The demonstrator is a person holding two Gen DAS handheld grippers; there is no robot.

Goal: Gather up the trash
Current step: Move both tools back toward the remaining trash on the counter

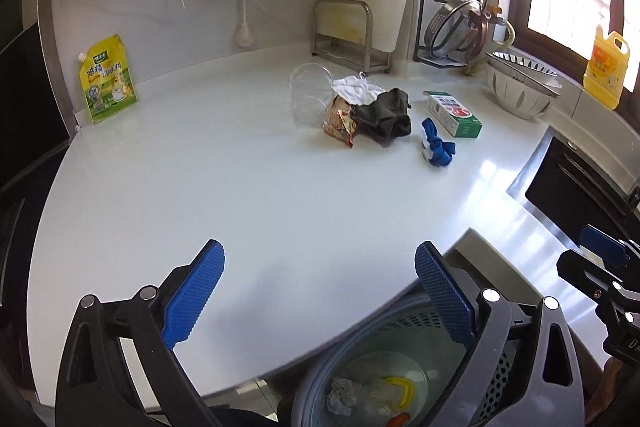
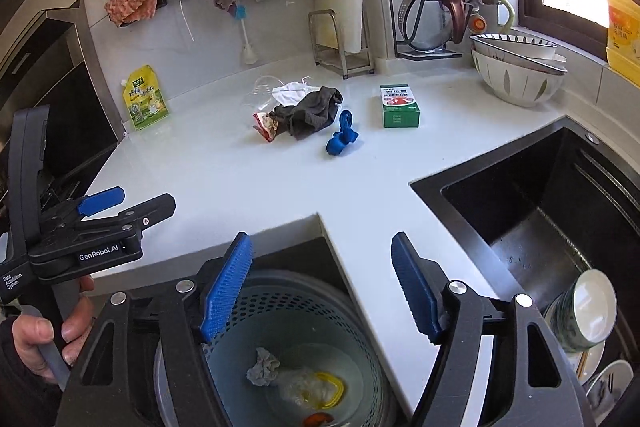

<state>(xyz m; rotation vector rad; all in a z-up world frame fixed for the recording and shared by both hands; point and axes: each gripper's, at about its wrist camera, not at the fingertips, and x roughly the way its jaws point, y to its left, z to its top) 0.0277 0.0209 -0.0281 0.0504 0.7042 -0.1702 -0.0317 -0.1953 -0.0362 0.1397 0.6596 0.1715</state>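
While both tools are hovering at the near edge, the white table (image 1: 208, 171) is carrying the trash in a loose cluster toward the back. The bin (image 2: 344, 319), a perforated basket sitting below the table's edge, is holding a crumpled grey wad (image 2: 263, 367), clear plastic and a yellow scrap. The left tool (image 1: 316, 297) is hanging over the table's edge with its blue pads spread wide and nothing between them. The right tool (image 2: 320, 287) is hanging above the bin, also spread wide and gripping nothing. Among the trash, a dark rag (image 1: 386, 117) is lying over a snack wrapper (image 1: 340, 119), with a white tissue (image 1: 356, 89) just behind and a clear cup (image 1: 310, 93) tipped beside them. A green box (image 1: 454, 113) is lying to the right, apart from the rag, and a blue scrap (image 1: 436, 145) is sitting just in front of it.
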